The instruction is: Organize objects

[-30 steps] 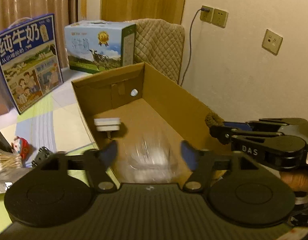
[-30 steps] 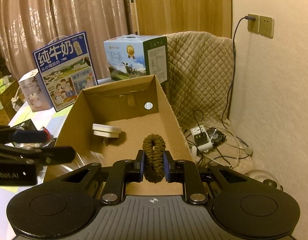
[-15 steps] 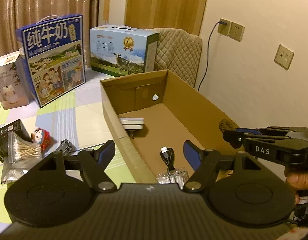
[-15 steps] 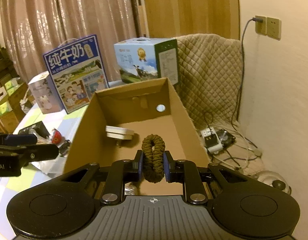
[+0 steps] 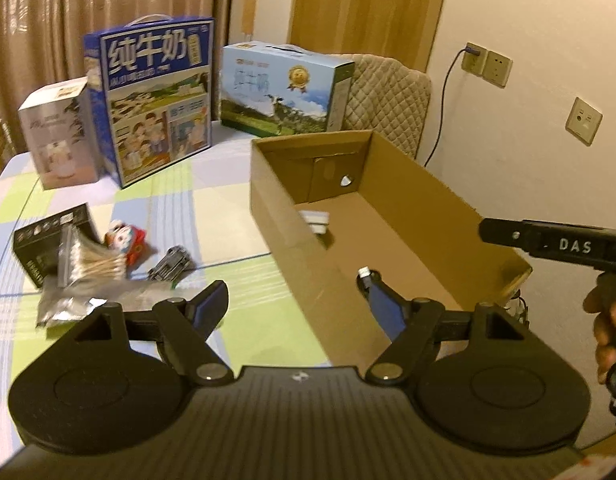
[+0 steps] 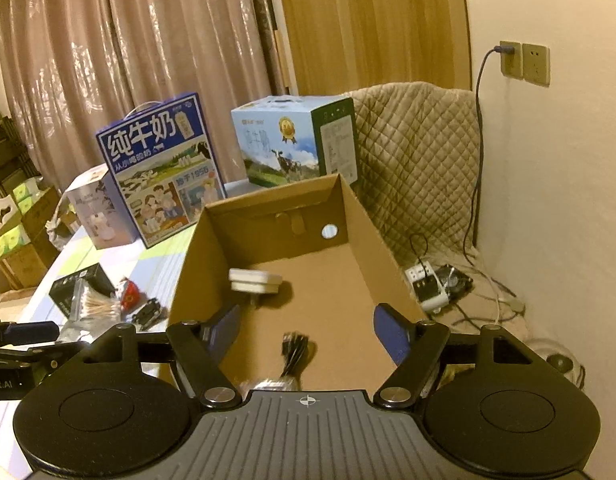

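An open cardboard box (image 5: 435, 208) (image 6: 355, 208) stands at the table's right side. Inside lie a white plug adapter (image 6: 255, 280) (image 5: 315, 220) and a black USB cable (image 6: 294, 350) (image 5: 363, 274). My left gripper (image 5: 298, 308) is open and empty above the box's near left corner. My right gripper (image 6: 308, 330) is open and empty above the box's near end. The brown braided ring is not visible. On the table left of the box lie a bag of cotton swabs (image 5: 92, 264), a small red figure (image 5: 126, 240), a black metal clip (image 5: 172, 266) and a black packet (image 5: 40, 236).
Two milk cartons (image 5: 156, 100) (image 5: 284, 92) and a small white box (image 5: 56, 132) stand at the table's far edge. A quilted chair (image 6: 419, 148) is behind the box. A wall is at right, with a power strip and cables (image 6: 431, 288) on the floor.
My right gripper opened and the brown braided ring is no longer between its fingers. My left gripper drew back and leftward from over the box; more of the table shows.
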Demonstrator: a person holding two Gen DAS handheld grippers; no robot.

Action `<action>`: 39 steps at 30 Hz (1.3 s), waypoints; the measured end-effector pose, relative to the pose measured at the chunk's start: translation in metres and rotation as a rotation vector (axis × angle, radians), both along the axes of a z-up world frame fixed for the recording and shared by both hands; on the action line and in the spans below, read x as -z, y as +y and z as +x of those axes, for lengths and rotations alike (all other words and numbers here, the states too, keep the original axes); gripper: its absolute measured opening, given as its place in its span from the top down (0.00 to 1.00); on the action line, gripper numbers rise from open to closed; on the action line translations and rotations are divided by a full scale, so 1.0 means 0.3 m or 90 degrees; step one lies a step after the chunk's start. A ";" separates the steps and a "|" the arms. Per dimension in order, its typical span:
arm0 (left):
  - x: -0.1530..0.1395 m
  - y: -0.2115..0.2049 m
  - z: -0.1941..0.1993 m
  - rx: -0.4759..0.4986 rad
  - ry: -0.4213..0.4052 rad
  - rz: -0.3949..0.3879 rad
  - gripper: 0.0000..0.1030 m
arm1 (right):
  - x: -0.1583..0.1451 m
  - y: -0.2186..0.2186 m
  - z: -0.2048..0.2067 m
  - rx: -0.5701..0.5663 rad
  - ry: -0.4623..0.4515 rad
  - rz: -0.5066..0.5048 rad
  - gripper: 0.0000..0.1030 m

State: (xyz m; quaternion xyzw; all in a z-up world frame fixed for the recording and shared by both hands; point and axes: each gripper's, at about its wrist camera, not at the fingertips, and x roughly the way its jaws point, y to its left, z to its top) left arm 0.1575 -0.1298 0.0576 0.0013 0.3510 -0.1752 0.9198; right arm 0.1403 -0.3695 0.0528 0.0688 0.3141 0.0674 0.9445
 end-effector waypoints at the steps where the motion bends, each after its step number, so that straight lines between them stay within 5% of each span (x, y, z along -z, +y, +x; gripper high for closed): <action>1: -0.001 0.013 -0.013 -0.003 0.000 0.000 0.26 | -0.004 0.011 -0.015 0.000 0.002 0.001 0.31; 25: -0.065 0.350 -0.294 -0.106 -0.024 -0.012 0.01 | -0.043 0.356 -0.250 -0.112 0.014 -0.008 0.31; 39: -0.032 0.514 -0.340 -0.169 -0.010 -0.010 0.01 | 0.008 0.480 -0.282 -0.168 0.033 -0.011 0.31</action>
